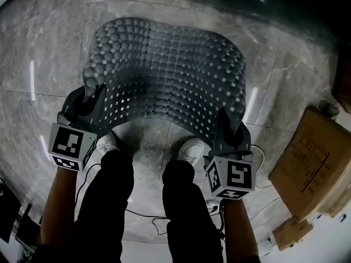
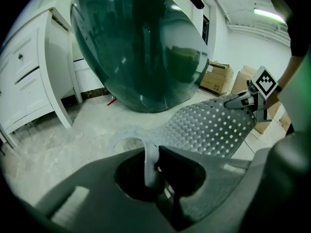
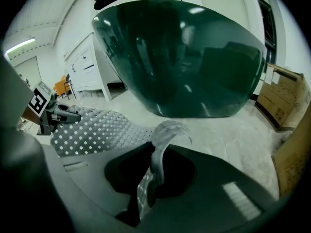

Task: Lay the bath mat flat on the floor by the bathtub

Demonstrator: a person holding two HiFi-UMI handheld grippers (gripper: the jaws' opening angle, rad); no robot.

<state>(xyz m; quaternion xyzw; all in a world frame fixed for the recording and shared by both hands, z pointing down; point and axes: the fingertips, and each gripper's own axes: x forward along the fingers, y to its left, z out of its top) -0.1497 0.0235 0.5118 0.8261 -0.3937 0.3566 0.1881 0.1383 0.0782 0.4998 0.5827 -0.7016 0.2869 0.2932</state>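
Over the marble floor beside the dark bathtub, the bath mat sags between the left hand-held gripper and the right hand-held gripper, each pinching a near corner.

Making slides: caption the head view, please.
Left claw and right claw hold the grey bath mat by its near corners over the marble floor.

Rubbery mat, polished floor
Mat grey, knobbed and perforated; floor veined stone, shiny; tub dark, smooth, glossy; boxes matt cardboard
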